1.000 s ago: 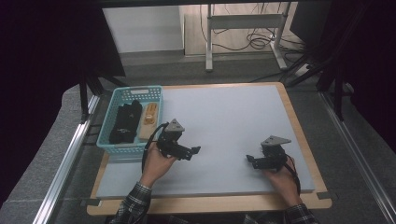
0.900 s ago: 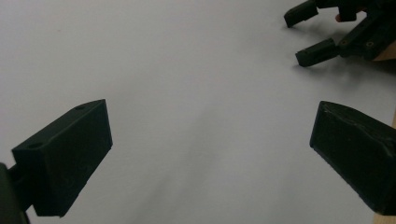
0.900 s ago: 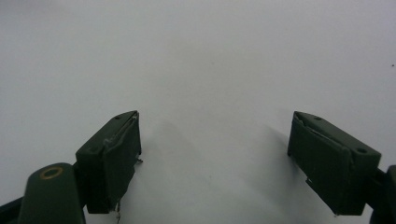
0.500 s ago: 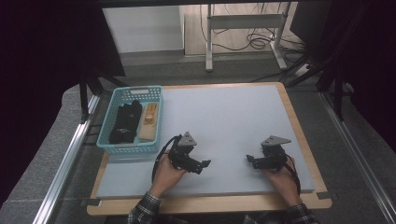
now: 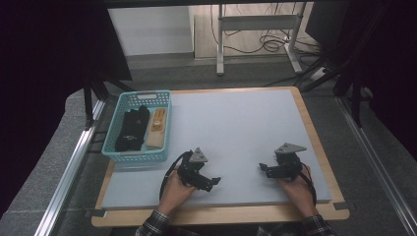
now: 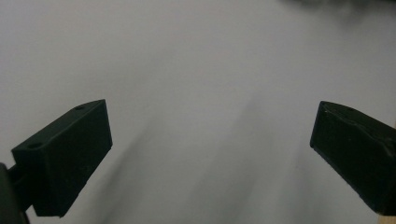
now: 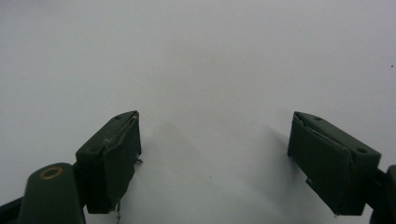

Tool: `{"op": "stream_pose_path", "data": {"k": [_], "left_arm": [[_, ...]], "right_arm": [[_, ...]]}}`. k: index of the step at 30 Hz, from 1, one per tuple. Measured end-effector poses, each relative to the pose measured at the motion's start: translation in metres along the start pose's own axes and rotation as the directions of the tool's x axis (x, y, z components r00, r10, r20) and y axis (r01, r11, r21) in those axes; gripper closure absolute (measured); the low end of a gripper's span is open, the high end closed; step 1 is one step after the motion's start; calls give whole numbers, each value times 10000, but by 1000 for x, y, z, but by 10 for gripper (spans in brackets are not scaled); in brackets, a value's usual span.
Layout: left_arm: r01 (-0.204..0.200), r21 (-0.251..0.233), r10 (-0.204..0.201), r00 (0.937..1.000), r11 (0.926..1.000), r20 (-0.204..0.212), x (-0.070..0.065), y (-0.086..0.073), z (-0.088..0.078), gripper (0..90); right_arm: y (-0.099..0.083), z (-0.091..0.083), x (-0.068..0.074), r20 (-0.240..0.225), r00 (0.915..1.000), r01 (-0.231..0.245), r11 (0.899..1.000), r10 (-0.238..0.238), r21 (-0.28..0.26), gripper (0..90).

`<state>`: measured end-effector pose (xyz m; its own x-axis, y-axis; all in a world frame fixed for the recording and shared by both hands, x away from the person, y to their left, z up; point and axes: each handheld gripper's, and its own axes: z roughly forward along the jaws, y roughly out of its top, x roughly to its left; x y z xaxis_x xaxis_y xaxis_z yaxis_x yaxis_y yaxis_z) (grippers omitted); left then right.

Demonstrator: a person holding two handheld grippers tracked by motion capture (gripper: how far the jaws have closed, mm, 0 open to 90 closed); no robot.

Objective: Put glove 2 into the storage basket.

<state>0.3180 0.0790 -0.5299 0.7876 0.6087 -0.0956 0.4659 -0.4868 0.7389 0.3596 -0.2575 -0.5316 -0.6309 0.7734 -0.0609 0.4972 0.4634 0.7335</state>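
My left gripper [image 5: 212, 182] rests low over the grey mat [image 5: 236, 128] near its front edge, held by a hand in a plaid sleeve. In the left gripper view [image 6: 210, 154] its jaws stand wide apart with bare mat between them. My right gripper [image 5: 263, 170] sits at the front right of the mat, pointing left. Its own view [image 7: 215, 158] shows the jaws spread and nothing between them. A teal basket [image 5: 162, 98] at the mat's left edge holds a black folded item [image 5: 130, 129] and a tan wooden piece [image 5: 156, 128].
The mat lies on a wooden board [image 5: 324, 162] with a narrow rim. Metal rails [image 5: 69, 172] run along the left side. A desk frame [image 5: 255, 24] with cables stands beyond the far edge. Dark panels flank both sides.
My left gripper moved from beside the basket toward the front middle of the mat, to the right and nearer the person. The right gripper stayed put.
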Motion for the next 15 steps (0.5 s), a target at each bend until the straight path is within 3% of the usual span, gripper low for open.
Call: {"op": "stream_pose_path", "data": {"k": [10,15], "left_arm": [[-308,667,343,9981,9973,-513,-7,-11,11,0],[-330,718,375,9973,9969,-627,-8,-11,12,0]], "right_arm": [[0,0,0,2,10000,24,10000,-24,5,169],[0,0,0,2,10000,25,10000,-25,10,170]]}}
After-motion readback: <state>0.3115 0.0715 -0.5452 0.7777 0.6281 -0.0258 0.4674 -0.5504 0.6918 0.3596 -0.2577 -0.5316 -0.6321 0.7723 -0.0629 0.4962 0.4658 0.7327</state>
